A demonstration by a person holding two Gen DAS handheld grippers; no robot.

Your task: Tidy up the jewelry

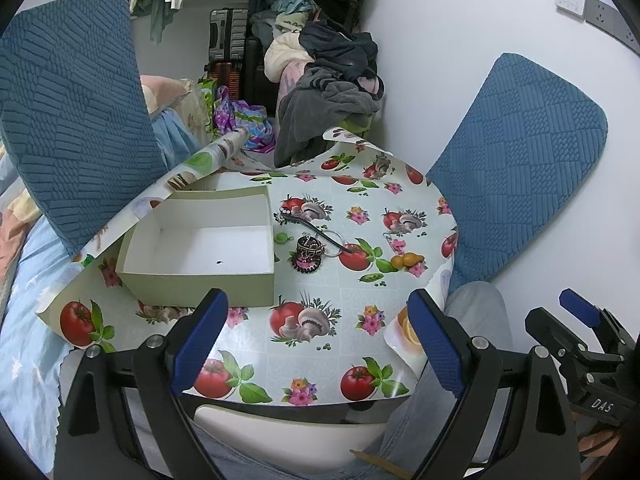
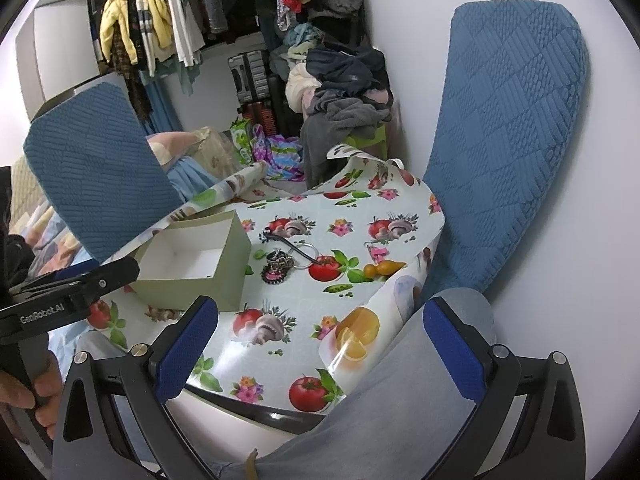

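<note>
- Cluttered bedroom: clothes are hanging on a rack (image 2: 160,36) at the back, a pile of laundry (image 1: 332,92) is sitting behind the desk (image 1: 304,344), and two blue chair backs (image 1: 76,120) are flanking it. The desk is wearing a fruit-and-mushroom print cloth.
- An open white box (image 1: 200,248) is sitting on the left part of the desk. It is looking empty apart from a tiny dark speck on its floor; can't tell what that is.
- The jewelry is all lying on the cloth, right of the box:
  - a small green piece (image 1: 282,237) just beside the box wall
  - a dark beaded bracelet (image 1: 307,255) with a pink-edged bit under it
  - a ring (image 1: 334,244) touching the bracelet, and a dark hairpin (image 1: 316,226) with a studded end crossing above it
  - a pink clip (image 1: 396,245) and an orange gourd charm (image 1: 408,259) farther right, near the desk edge
- Left hand-held gripper (image 1: 316,344) is hovering at the near edge, fingers spread wide, holding nothing.
- Right hand-held gripper (image 2: 320,348) is doing the same over the near-right corner, fingers wide apart, nothing between them.
- Progress, my read: nothing is sorted yet. Every piece is waiting to go into the box; the bracelet cluster is looking like the nearest first pick.
</note>
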